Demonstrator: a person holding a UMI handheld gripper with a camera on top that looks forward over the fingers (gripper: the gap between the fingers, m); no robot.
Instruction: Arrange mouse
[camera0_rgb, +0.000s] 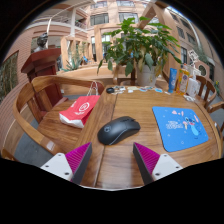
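Wooden table (120, 108), wooden chair (35, 100), potted plant (143, 45), tall windows (100, 20) behind.

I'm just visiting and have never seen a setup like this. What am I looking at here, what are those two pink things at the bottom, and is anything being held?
There is no robot arm. A person carries a hand-held gripper, a tool with two fingers, and a wide-angle camera riding on it took this picture looking forward along those fingers. The two pink shapes are the pads on the inner faces of the fingers.

Ahead lies a round wooden table. On it sit a black computer mouse just ahead of the fingers, a blue mouse pad to its right, and a red packet to its left. Farther back stands a potted plant, and a wooden chair is at the table's left side.

Nothing is held: the fingers stand open and apart, short of the mouse. The mouse rests on the bare wood, not on the pad.
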